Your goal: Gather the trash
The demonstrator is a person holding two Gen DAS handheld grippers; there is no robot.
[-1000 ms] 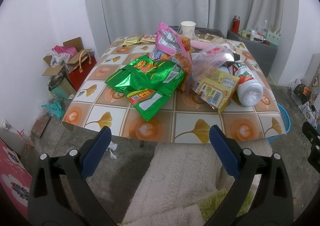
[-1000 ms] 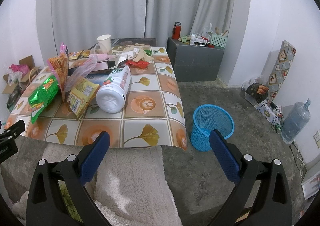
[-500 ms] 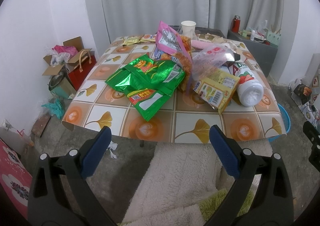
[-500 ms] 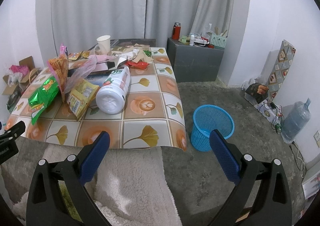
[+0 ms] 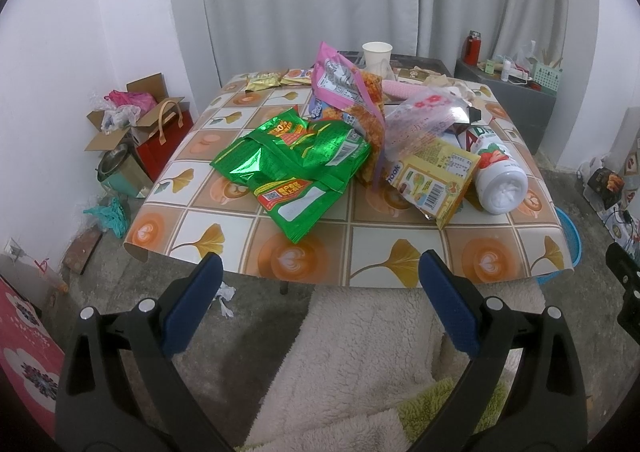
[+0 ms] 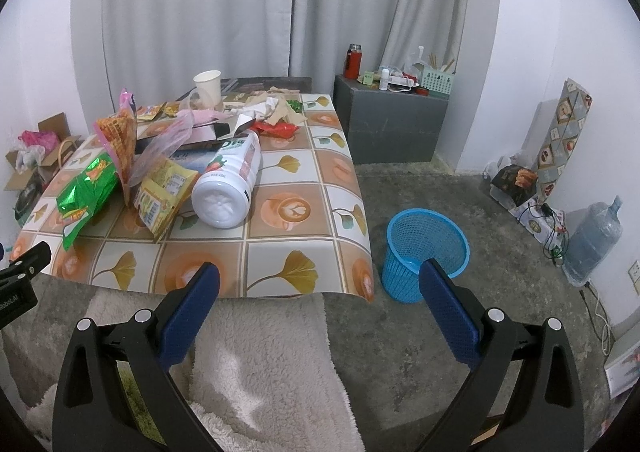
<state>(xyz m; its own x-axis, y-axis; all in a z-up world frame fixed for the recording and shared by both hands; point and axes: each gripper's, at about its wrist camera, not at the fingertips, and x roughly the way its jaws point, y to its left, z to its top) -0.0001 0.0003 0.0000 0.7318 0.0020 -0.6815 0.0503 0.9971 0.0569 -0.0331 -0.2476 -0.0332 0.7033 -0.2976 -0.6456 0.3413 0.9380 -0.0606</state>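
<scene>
Nothing has shifted over the last second: both the left gripper [image 5: 316, 272] and right gripper [image 6: 318, 280] still hover spread and empty before the tiled-pattern table [image 5: 400, 248], trash untouched, collecting not begun.

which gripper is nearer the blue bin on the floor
Right. The right gripper hangs open just short of the blue bin, which sits beside the table's right corner. The left gripper faces the green bags, with the bin far off to its right.
</scene>
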